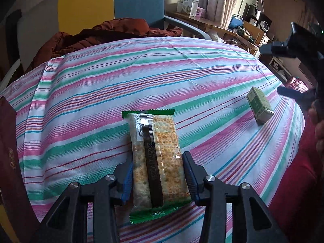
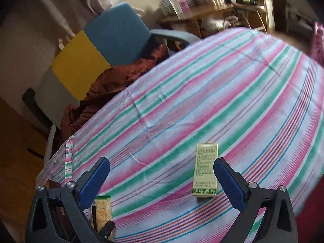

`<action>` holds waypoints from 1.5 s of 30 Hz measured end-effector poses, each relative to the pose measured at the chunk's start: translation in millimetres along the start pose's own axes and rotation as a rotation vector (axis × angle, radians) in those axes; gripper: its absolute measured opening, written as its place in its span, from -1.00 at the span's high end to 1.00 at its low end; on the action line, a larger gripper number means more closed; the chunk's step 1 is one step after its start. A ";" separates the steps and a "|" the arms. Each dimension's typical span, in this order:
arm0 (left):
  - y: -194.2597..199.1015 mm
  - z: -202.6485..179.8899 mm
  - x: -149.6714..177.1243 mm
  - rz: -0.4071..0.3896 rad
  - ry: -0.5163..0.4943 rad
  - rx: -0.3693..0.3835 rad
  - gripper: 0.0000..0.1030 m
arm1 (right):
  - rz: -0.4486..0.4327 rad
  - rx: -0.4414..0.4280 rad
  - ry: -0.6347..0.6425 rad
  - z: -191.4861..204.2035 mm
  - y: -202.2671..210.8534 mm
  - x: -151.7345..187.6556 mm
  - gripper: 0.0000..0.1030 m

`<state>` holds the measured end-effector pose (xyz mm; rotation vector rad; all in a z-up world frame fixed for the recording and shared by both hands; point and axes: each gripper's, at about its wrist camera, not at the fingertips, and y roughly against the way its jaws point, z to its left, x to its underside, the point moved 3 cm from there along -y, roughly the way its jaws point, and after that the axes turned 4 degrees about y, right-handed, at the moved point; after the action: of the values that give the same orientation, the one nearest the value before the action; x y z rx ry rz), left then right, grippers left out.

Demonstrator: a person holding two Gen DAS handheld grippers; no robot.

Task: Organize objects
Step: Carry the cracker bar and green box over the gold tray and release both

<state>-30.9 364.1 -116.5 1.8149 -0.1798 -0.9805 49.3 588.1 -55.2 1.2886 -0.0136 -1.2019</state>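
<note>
Two items: we see a green-edged cracker packet [image 1: 157, 162] and a green box [image 2: 205, 170].
Left gripper [image 1: 158, 174]: fingers clamp the packet.
Right gripper [image 2: 161, 180]: fingers wide.
Table [image 1: 141, 70]: striped cloth.

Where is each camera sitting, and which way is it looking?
Left wrist view: sits on the left gripper, looking forward over the striped cloth at the cracker packet between its fingers; the right gripper and a hand show at the right edge.
Right wrist view: sits on the right gripper, open and held above the cloth, looking down at the small green box; the left gripper shows at bottom left.
Both share: the packet, box, cloth, blue chair and brown jacket.
</note>
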 end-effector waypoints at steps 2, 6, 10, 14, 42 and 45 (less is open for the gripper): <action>-1.2 -2.4 1.1 -0.014 -0.022 -0.001 0.09 | -0.047 0.000 0.052 11.1 4.4 -1.9 -0.99; -2.4 -1.6 4.6 -0.039 -0.038 0.010 0.08 | 0.048 -0.011 0.160 30.3 -3.4 8.5 -0.99; -1.1 3.9 4.8 -0.040 -0.018 0.045 0.08 | 0.141 -0.038 0.359 42.5 7.7 5.5 -0.99; 0.0 5.5 5.9 -0.047 -0.013 0.064 0.09 | 0.219 0.036 0.694 46.0 20.3 2.0 -0.99; -2.7 15.1 1.1 -0.016 0.058 0.136 0.09 | 0.619 0.203 1.108 -11.6 -87.3 13.5 -0.82; -2.9 15.6 0.8 -0.016 0.065 0.141 0.09 | 0.604 0.190 1.110 -9.2 -84.9 11.5 -0.58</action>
<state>-42.0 353.9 -121.7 1.9773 -0.1987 -0.9388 3.6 603.0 -126.9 1.7997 0.2748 0.1152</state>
